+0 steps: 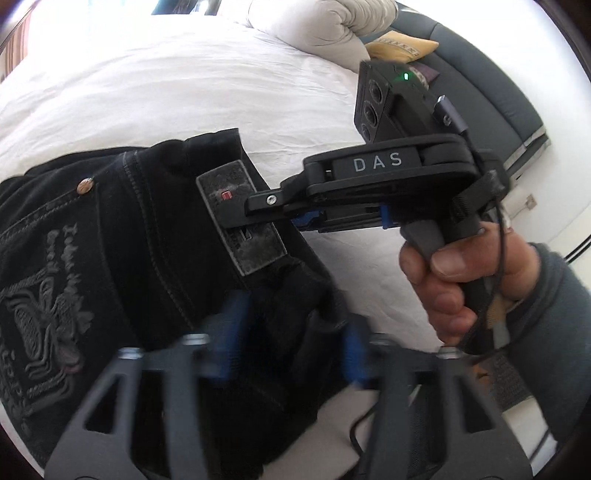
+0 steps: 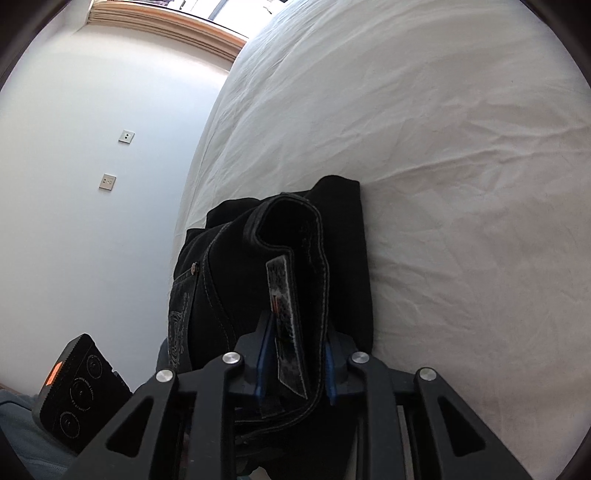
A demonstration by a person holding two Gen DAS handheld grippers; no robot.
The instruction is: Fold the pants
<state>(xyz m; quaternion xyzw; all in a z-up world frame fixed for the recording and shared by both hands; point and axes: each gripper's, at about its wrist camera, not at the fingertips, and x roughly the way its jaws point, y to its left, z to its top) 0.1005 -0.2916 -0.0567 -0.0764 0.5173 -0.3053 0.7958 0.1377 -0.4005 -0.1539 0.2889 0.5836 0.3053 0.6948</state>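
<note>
White bedding (image 1: 177, 85) is filling the background of the left wrist view, with a rolled duvet (image 1: 325, 26) and a yellow cushion (image 1: 402, 46) lying by a dark headboard (image 1: 480, 85) at the far end. Black pants (image 1: 122, 236) are lying on the bed at its near edge, back pocket embroidery and a rivet facing up. The left gripper (image 1: 291, 350) is hovering blurred over the bunched dark cloth, its blue pads standing apart with fabric showing between them; whether they are touching it cannot be told. The right gripper (image 1: 240, 218), held in the person's right hand (image 1: 454, 284), is reaching in from the right onto the waistband patch (image 1: 240, 218).

Seen from the right wrist, the same white bedding (image 2: 443, 147) is spreading to the right while a pale wall with two sockets (image 2: 107, 181) is rising at left. The right gripper (image 2: 295, 365) is pinching the pants' (image 2: 229, 280) doubled waistband, its blue fingers (image 2: 263, 354) pressing on either side of the patch (image 2: 286, 314). The left gripper's camera box (image 2: 77, 391) is showing at the lower left.
</note>
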